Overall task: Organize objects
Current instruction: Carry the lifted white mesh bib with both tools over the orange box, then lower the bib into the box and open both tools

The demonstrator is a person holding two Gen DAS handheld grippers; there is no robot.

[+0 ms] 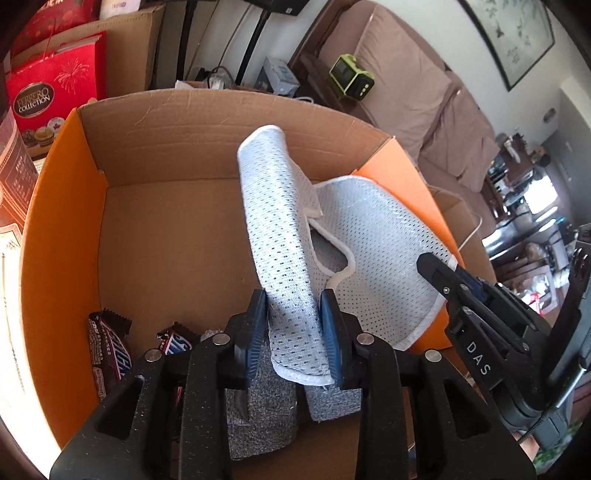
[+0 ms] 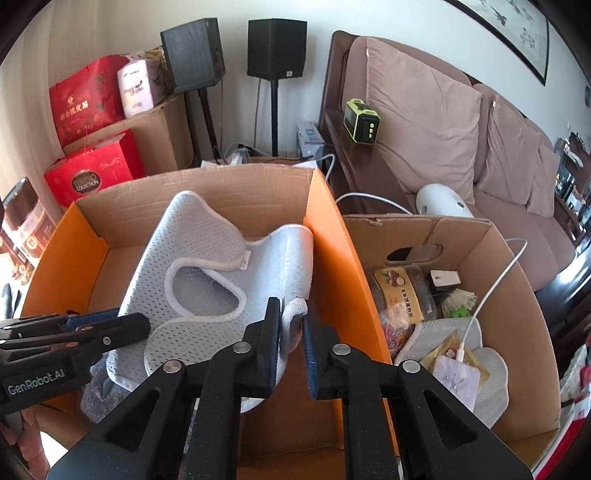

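Left gripper [image 1: 294, 332]: blue pads either side of one flap of a white mesh cushion [image 1: 373, 236]. The cloth fills the gap between them; grip or loose contact cannot be told. Right gripper [image 2: 291, 332]: jaws a little apart, a bunched hem of the same cushion between them. It lies against the left pad, with a gap to the right one. Not clamped.

One mesh cushion, lobed, with a white piped edge and a cut-out in the middle. It hangs over the inside of the orange-flapped cardboard box [image 1: 66, 206], draped toward the box's right wall, one lobe standing up near the middle.

Below it, at the near edge of the box floor: grey knit fabric [image 1: 258, 417], one piece as far as can be seen. In the near left corner, two candy bars [image 1: 110, 354] in dark wrappers.

A second cardboard box [image 2: 517, 295] stands just beside the first one's right wall. It holds one jar with a gold label [image 2: 400, 291], another white mesh pad [image 2: 491, 373], small packets and a white cable [image 2: 491, 291].

Room: brown sofa [image 2: 443, 122] with three cushions to the right, one green and black device [image 2: 361, 121] on its wooden arm, two black speakers [image 2: 277, 48] on stands by the wall, red gift bags [image 2: 88, 99] on stacked cartons to the left, one framed picture [image 2: 513, 26] above the sofa.
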